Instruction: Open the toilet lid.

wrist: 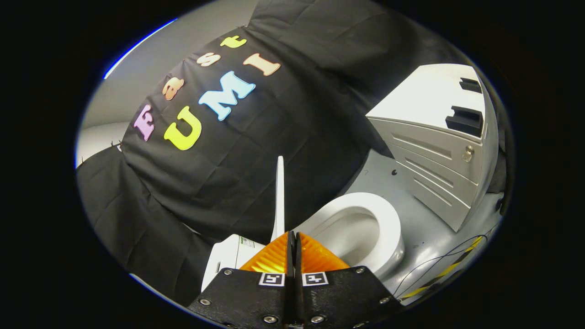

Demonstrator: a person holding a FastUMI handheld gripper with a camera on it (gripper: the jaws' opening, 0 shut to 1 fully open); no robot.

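The toilet lid (pixel 279 201) stands nearly upright, seen edge-on, rising just beyond the tips of the gripper (pixel 293 242); the open bowl (pixel 361 228) lies beside the lid, the white cistern (pixel 231 256) on the lid's other side. The orange fingers (pixel 269 258) are pressed together with no visible gap; whether they pinch the lid's lower edge cannot be told. Judgement: the lift appears almost complete. Ease the lid back toward the cistern until it rests; avoid sideways force on the hinge; release only once the lid stays up.
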